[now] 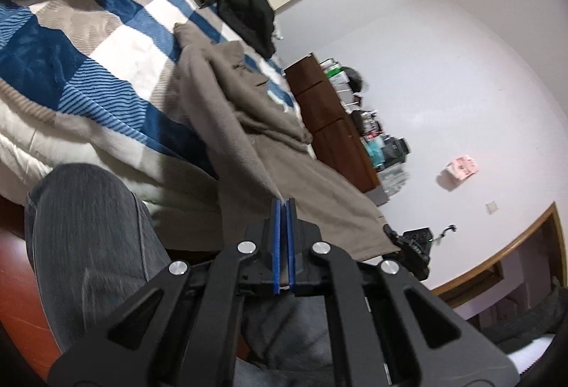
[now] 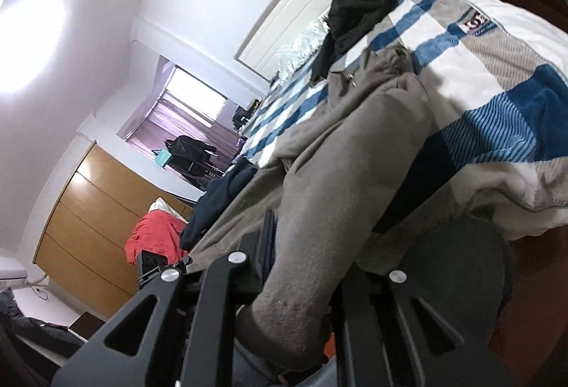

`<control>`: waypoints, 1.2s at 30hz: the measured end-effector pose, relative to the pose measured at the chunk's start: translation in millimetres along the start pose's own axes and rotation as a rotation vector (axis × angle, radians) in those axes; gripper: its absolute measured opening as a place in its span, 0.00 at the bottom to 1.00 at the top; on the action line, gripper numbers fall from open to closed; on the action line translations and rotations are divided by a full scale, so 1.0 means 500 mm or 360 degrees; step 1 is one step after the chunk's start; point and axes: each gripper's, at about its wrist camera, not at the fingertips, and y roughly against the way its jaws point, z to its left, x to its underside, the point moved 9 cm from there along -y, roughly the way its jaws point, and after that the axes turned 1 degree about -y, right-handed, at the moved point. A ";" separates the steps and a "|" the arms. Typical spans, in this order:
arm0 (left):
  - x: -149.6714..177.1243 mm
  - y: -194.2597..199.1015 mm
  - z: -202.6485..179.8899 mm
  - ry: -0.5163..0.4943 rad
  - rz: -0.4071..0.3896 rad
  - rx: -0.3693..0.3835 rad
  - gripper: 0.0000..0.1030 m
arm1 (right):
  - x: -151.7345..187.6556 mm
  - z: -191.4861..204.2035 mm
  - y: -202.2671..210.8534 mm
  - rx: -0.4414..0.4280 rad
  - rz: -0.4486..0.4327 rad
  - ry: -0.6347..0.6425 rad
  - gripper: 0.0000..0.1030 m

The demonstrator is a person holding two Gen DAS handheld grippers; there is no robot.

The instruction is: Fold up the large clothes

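My left hand-held gripper has its blue pads pinched nearly together on an edge of the taupe fleece garment, a thin bit of fabric caught right at the tips. The garment runs from there up across the blue, white and beige checked blanket on the bed, all rumpled, zipper end farthest from me. My right hand-held gripper is buried under a thick fold of the same garment that's draped right over the fingers, so I honestly can't tell how far open it is. A black garment lies further up the bed, and a navy one sits off the left side.
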 end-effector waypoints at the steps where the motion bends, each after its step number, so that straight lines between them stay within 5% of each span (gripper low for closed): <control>1: 0.005 0.010 -0.011 -0.0002 -0.0004 0.0011 0.01 | 0.002 0.002 0.012 0.0012 -0.0006 -0.0011 0.11; 3: 0.007 0.016 -0.026 0.0005 -0.0009 0.0066 0.00 | -0.001 -0.007 0.022 0.0052 -0.0012 -0.0050 0.12; 7: -0.004 -0.009 -0.007 -0.0010 0.0049 -0.0050 0.00 | -0.022 -0.032 0.001 0.0052 0.0022 -0.0098 0.12; 13: 0.019 -0.102 0.113 -0.0102 0.0374 -0.0482 0.01 | -0.030 -0.048 -0.039 0.0056 0.0091 -0.0112 0.12; 18: 0.047 -0.174 0.159 -0.0144 0.0555 -0.0676 0.55 | -0.013 -0.069 -0.041 0.0055 0.0134 -0.0156 0.12; 25: 0.097 -0.252 0.241 -0.0022 0.0805 -0.1005 0.63 | -0.010 -0.098 -0.030 0.0025 0.0125 -0.0230 0.12; 36: 0.105 -0.306 0.349 -0.0107 0.0671 -0.1157 0.66 | -0.036 -0.105 -0.022 -0.0056 0.0209 -0.0224 0.12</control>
